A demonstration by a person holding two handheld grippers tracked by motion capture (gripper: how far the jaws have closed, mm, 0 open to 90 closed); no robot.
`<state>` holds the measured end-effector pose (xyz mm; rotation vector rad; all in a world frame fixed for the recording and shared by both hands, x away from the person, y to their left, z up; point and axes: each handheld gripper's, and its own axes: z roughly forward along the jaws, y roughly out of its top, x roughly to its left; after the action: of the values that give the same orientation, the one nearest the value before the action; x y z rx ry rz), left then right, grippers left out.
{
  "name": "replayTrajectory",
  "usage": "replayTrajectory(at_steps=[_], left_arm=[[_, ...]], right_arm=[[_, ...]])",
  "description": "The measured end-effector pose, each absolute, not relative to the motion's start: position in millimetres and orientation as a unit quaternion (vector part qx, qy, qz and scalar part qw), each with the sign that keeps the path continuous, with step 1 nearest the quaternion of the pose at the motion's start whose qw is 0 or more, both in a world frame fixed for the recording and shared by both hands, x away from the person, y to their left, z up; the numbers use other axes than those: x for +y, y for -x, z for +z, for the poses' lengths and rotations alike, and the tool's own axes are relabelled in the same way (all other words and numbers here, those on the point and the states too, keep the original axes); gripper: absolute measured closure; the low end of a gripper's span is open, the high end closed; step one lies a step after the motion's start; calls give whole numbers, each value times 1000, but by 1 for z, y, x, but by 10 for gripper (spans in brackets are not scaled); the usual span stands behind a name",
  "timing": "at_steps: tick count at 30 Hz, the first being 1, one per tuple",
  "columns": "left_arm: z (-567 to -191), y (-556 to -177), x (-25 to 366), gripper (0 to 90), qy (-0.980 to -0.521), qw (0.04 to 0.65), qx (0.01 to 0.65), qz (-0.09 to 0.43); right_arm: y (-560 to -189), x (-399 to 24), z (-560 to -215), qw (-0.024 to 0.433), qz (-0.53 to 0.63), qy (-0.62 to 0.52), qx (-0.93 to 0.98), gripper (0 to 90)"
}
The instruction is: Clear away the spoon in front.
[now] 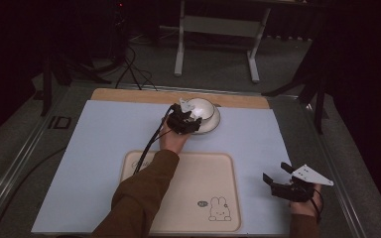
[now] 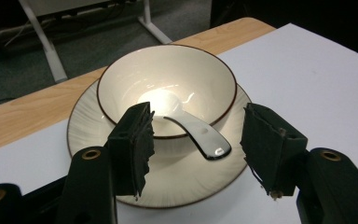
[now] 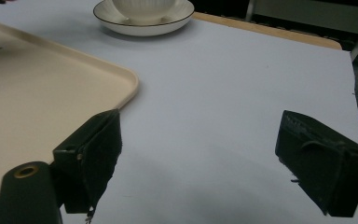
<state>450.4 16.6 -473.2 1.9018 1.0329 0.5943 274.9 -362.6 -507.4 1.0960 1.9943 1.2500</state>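
A person sits at a table [image 1: 258, 101] covered by a pale blue-white mat [image 1: 109, 134], holding black two-jaw tongs in each hand. The landmark is a cream rectangular tray with rounded corners [image 1: 198, 183], printed with a small rabbit drawing [image 1: 219, 209] at its near right corner; it lies on the mat at the person's edge.

Beyond the tray, near the far edge of the mat, stands a cream ceramic bowl with a thin dark rim [image 1: 201, 108], seated on a matching ribbed saucer [image 1: 213, 126]. In the left gripper view a white ceramic spoon [image 2: 200, 137] rests in the bowl [image 2: 168, 88], its handle sticking out over the bowl's near rim and hanging above the saucer [image 2: 93, 135].

The left tongs [image 1: 184, 122] are held just past the tray's far edge, at the near side of the saucer, by an arm in a brown sleeve [image 1: 144, 191] that crosses the tray. In the left gripper view the left tongs [image 2: 196, 144] stand apart, one jaw on each side of the spoon handle, neither touching it.

The right tongs [image 1: 276, 174] hover to the right of the tray, over bare mat, with a grey three-cornered plate [image 1: 311, 175] on top. In the right gripper view these right tongs [image 3: 196, 154] are spread wide with nothing between them; the tray's corner [image 3: 121, 79] lies just beside the left jaw.
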Motion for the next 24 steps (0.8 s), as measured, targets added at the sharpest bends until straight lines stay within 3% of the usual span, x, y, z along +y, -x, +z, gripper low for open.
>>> replayTrajectory(at_steps=[7, 14, 21, 24], left_arm=[[-483, -461, 20, 459, -766, 414, 428, 243], [-481, -463, 28, 676, -762, 415, 435, 239], [-486, -467, 29, 673, -763, 413, 441, 229], [-487, -467, 30, 712, -762, 414, 444, 226]], right_arm=[[-275, -363, -507, 269, 464, -407, 739, 142], [-275, -363, -508, 269, 465, -407, 739, 142], [-275, -363, -508, 269, 465, -407, 739, 142], [-276, -363, -508, 269, 465, -407, 739, 142]])
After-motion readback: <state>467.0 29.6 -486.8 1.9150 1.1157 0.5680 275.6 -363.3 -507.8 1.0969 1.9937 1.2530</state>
